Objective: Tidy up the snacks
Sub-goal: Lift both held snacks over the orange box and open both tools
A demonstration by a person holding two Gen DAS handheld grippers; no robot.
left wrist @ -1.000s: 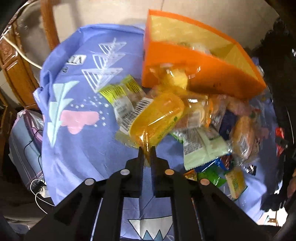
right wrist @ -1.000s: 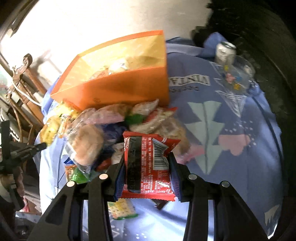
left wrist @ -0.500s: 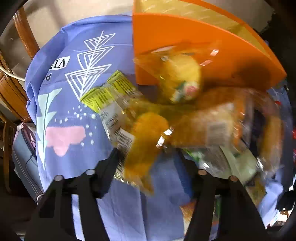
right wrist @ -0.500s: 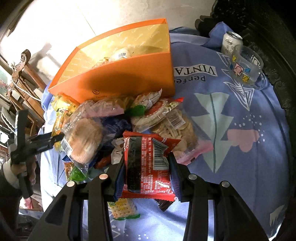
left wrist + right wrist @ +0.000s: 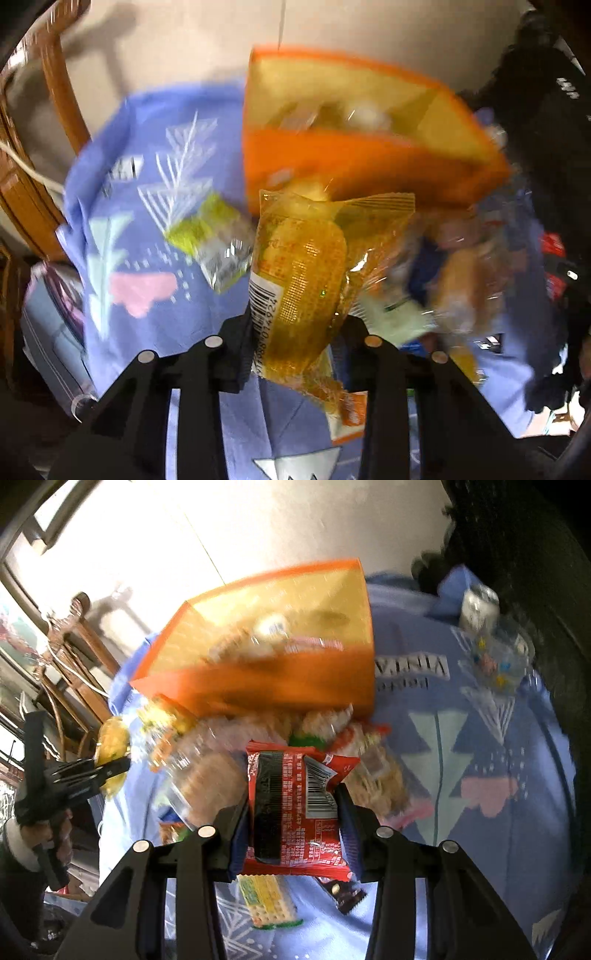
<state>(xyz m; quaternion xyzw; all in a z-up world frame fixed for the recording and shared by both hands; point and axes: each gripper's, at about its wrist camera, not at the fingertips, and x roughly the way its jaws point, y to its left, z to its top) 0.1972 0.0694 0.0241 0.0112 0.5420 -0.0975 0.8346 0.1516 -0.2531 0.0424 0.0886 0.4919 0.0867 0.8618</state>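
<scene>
Two packets aloft before the orange box (image 5: 258,686): yellow snack pack (image 5: 303,288) between the left tool (image 5: 299,332) jaws, which are closing on it; red snack pack (image 5: 295,805) clenched in the right tool (image 5: 293,827). Loose snacks (image 5: 207,775) heaped below on the blue-clothed table (image 5: 480,775).

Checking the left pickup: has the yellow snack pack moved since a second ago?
Yes. The yellow pack has left the pile and now hangs between the closing left hand-held gripper jaws, in front of the orange box.

orange box (image 5: 295,686), red packet (image 5: 295,797), yellow packet (image 5: 299,291)
</scene>
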